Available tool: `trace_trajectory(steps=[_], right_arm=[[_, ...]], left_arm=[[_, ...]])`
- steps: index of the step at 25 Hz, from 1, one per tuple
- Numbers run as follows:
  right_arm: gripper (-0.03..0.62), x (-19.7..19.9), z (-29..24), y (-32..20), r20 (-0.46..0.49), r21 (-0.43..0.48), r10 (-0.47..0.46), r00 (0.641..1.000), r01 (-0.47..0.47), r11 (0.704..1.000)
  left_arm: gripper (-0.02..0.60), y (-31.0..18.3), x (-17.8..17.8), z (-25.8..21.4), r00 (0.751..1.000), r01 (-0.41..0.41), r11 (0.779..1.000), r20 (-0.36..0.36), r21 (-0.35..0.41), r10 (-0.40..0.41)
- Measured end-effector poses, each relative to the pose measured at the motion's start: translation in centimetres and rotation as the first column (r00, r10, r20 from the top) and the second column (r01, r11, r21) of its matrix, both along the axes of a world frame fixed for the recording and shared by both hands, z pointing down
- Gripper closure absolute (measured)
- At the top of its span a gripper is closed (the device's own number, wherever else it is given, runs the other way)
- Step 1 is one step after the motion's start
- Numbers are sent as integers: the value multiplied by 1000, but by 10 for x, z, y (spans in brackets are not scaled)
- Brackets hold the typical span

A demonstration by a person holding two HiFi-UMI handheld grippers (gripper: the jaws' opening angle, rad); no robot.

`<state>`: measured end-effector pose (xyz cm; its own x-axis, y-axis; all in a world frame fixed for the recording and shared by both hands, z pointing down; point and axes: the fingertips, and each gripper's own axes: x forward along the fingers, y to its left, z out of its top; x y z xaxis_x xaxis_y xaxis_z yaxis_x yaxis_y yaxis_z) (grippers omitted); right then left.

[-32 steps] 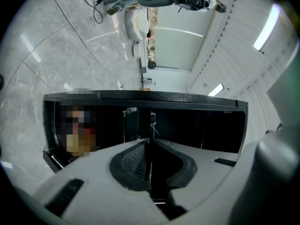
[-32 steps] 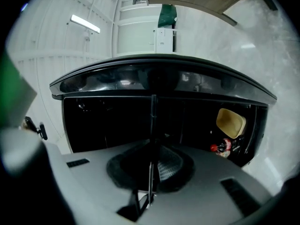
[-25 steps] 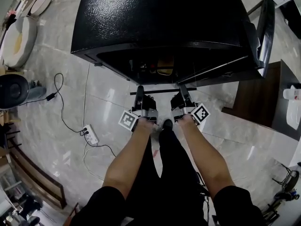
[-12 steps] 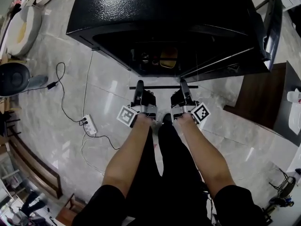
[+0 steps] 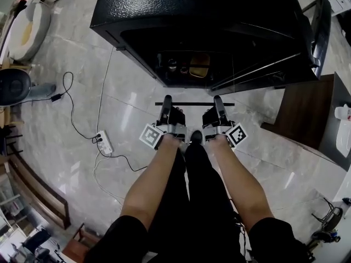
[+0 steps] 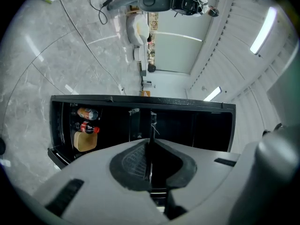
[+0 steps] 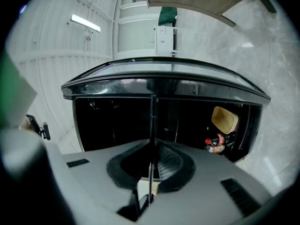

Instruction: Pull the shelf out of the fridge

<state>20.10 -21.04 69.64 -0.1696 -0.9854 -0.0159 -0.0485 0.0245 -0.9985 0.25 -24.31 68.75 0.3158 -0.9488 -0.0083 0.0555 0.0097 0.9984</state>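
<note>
A black mini fridge (image 5: 181, 15) stands open on the tiled floor, its door (image 5: 321, 32) swung to the right. The shelf (image 5: 194, 103) shows as a thin plate with a dark front bar, held level just outside the opening. My left gripper (image 5: 165, 102) is shut on its left part and my right gripper (image 5: 216, 102) on its right part. In the left gripper view the shelf (image 6: 150, 125) runs edge-on between the shut jaws of the gripper (image 6: 150, 158). The right gripper view shows the same shelf (image 7: 153, 121) edge-on in that gripper (image 7: 151, 165).
Bottles (image 5: 173, 64) and a tan bowl (image 5: 199, 70) sit low inside the fridge. A power strip (image 5: 104, 143) with its cable (image 5: 71, 114) lies on the floor at the left. A dark wooden cabinet (image 5: 307, 114) stands at the right. The person's legs are below the grippers.
Both grippers have drawn back from the fridge with the shelf between them. The gap between the shelf's front bar and the fridge opening has widened.
</note>
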Motion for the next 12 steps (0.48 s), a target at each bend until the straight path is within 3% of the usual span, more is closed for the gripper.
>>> trace_trajectory(steps=[12], right_arm=[[560,-5,-4,20,-9,20,11,1000,-11,1000]], left_arm=[[552,20,-5,0,1000,-23,1000,8,1,23]])
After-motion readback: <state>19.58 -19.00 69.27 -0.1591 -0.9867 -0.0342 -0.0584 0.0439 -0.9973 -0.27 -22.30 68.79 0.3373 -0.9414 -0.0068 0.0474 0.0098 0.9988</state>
